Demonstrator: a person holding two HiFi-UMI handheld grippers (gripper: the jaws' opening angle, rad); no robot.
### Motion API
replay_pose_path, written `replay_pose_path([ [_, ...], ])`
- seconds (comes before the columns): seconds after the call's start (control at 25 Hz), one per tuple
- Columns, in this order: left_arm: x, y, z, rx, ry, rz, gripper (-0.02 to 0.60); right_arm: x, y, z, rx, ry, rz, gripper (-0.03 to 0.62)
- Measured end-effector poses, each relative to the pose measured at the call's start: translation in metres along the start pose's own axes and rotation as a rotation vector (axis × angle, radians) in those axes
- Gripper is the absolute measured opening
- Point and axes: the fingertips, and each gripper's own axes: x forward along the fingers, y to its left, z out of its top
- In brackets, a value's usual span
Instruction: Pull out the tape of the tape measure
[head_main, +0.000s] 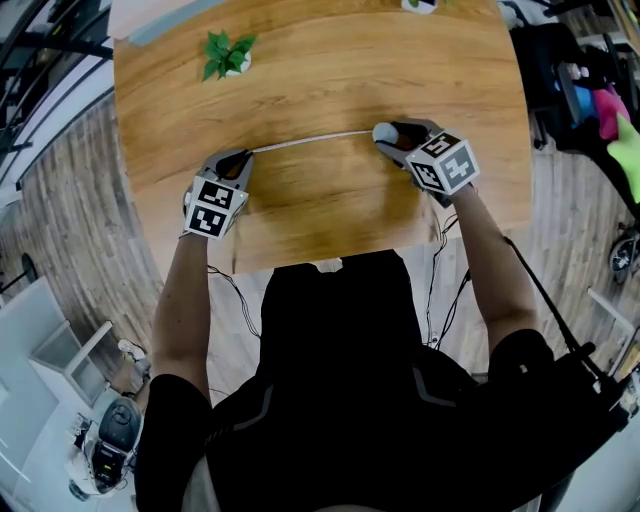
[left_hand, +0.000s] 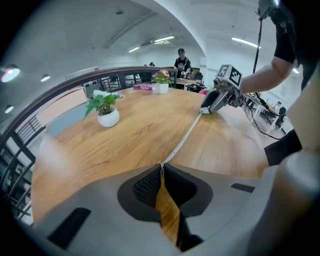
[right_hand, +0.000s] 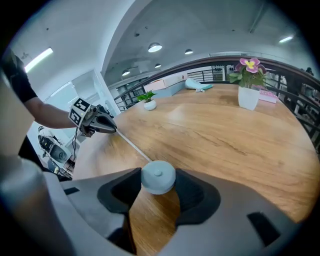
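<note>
A small round pale-grey tape measure (right_hand: 158, 176) sits clamped between the jaws of my right gripper (right_hand: 158, 181), just above the wooden table (head_main: 330, 90). Its thin white tape (head_main: 310, 140) stretches leftward across the table to my left gripper (head_main: 243, 158), which is shut on the tape's end (left_hand: 161, 165). In the head view the tape measure (head_main: 385, 132) shows at the tip of the right gripper (head_main: 392, 136), right of the table's middle. From the left gripper view the tape (left_hand: 186, 137) runs straight away to the right gripper (left_hand: 206, 107).
A small green plant in a white pot (head_main: 228, 55) stands at the table's back left. A pink-flowered plant in a white pot (right_hand: 249, 90) stands farther along the table. Cables (head_main: 437, 280) hang below the near edge. A person (left_hand: 182, 65) stands beyond the table.
</note>
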Motion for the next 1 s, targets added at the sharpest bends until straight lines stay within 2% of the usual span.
replay_pose_path([
  [0.16,0.004,-0.001,-0.006,-0.034,0.014,-0.024,0.043,0.003,0.0,-0.003,-0.01,-0.003,-0.002,0.224],
  [0.44,0.005,-0.002,-0.007,-0.102,-0.006,-0.05,0.043,0.002,0.002,-0.005,-0.076,0.022,-0.029,0.224],
  [0.6,0.004,0.0,-0.008,-0.138,-0.004,-0.071,0.043,0.004,0.002,-0.003,-0.067,0.019,-0.031,0.224],
  [0.8,0.005,-0.001,-0.009,-0.14,0.033,-0.09,0.043,0.003,0.002,-0.004,-0.07,0.029,-0.028,0.225],
  [1.0,0.004,0.003,-0.012,-0.134,0.058,-0.076,0.06,0.006,0.002,-0.003,-0.071,0.036,-0.036,0.225],
])
